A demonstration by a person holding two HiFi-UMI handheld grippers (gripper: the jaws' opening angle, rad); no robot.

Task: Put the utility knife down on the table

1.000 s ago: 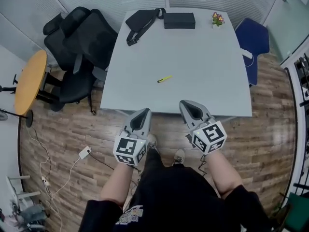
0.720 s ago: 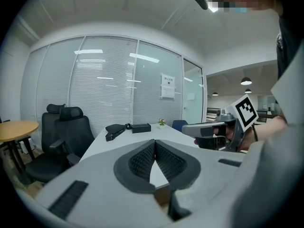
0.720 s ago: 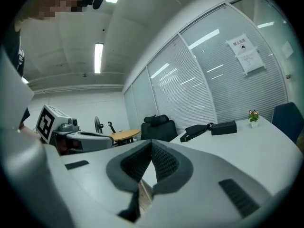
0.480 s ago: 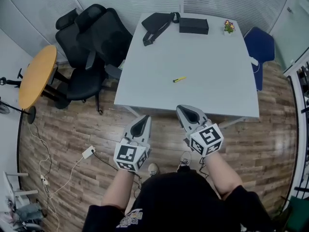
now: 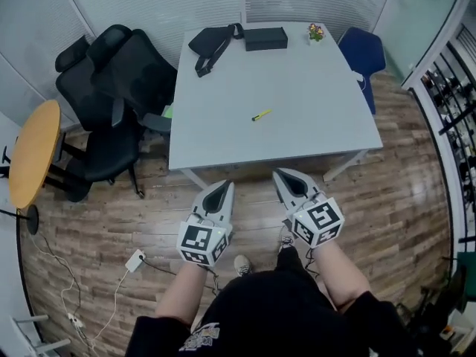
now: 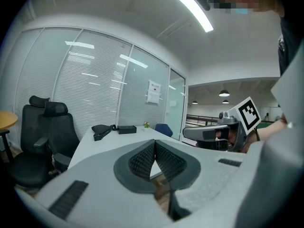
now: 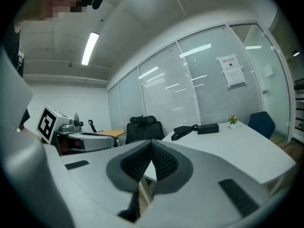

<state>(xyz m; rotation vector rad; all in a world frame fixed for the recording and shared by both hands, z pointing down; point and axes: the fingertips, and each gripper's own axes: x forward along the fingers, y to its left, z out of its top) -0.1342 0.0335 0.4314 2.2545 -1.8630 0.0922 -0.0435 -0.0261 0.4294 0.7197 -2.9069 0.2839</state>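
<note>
Pointing forward off outstretched forearms, left gripper (image 5: 222, 187) and right gripper (image 5: 285, 175) hang side by side over the floor, short of the table (image 5: 312, 80); both have jaws closed, empty. Yellow utility knife (image 5: 261, 115) lies mid-table, well apart.

table (image 5: 312, 136): centre of the scene, there it is, far edge toward the blinds
utility knife (image 5: 261, 115): on the table, mid-top, well apart from everything else
bag (image 5: 210, 42): table's far left corner
box (image 5: 265, 38): far edge, just right of the bag
flower pot (image 5: 317, 32): far edge, right of the box
office chairs (image 5: 111, 88): left of the table
round table (image 5: 33, 151): further left
side chair (image 5: 362, 50): table's far right corner
left gripper (image 5: 220, 189), right gripper (image 5: 287, 177): side by side, near of the table's near edge
</note>
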